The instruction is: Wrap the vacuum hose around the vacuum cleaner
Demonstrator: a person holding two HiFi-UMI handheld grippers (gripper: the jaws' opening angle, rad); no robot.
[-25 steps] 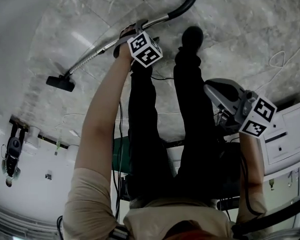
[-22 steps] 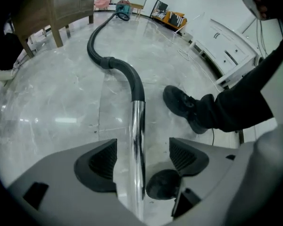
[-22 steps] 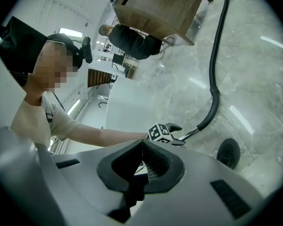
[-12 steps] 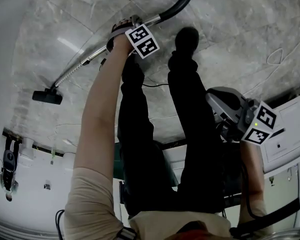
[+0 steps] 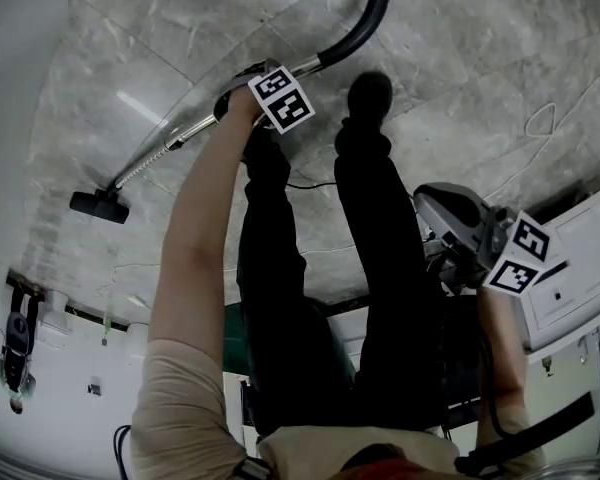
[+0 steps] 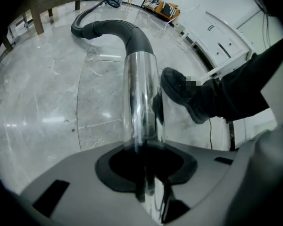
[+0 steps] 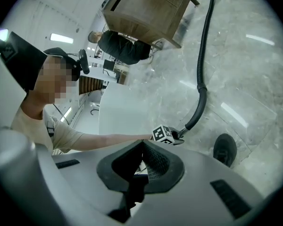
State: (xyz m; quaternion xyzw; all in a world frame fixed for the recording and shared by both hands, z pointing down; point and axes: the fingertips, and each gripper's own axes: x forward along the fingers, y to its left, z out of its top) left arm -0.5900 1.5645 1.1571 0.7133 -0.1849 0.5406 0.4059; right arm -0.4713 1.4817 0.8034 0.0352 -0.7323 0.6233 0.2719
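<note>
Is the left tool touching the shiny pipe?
Touching. The left gripper view shows the left tool, its jaws having just been closing, clamped around the shiny pipe.

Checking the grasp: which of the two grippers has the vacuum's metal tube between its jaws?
The left gripper: its jaws have just been closing on the metal tube. The right gripper is shut, empty, away from it.
</note>
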